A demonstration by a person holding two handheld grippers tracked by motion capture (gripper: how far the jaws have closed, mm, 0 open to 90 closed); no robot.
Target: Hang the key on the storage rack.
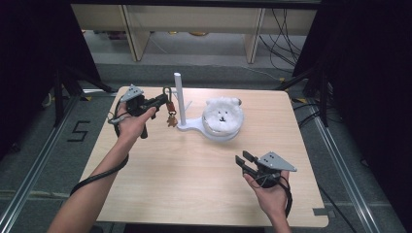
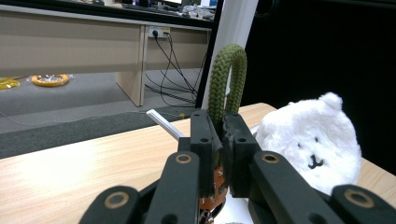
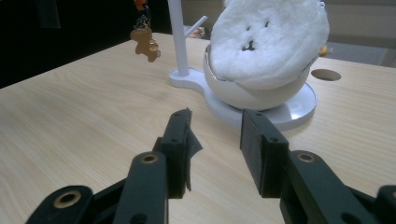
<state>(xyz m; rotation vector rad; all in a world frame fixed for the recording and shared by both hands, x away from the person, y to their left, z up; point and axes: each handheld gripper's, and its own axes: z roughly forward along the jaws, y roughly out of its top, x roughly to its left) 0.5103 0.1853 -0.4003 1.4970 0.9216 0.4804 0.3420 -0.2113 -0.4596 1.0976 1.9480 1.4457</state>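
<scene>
One keychain to hang.
Left gripper (image 1: 163,100) clamps olive braided-cord loop (image 2: 227,79); lift it clear over white stand's side peg (image 1: 187,104). Right gripper (image 1: 245,160) idle, jaws apart.

surface: light wooden table (image 1: 184,179) | on it: white stand (image 1: 192,127), base flat, near far edge

Left gripper (image 2: 218,140) rises from the bottom centre, jaws closed on a green braided cord loop (image 2: 227,77) that arches above them at centre frame. An orange bit (image 2: 211,198) shows below the jaws. White plush bear face (image 2: 310,140) at right, on the wooden table (image 2: 84,175). White post (image 2: 232,46) upright behind the loop; a thin white peg (image 2: 164,124) slants left of the jaws.
</scene>
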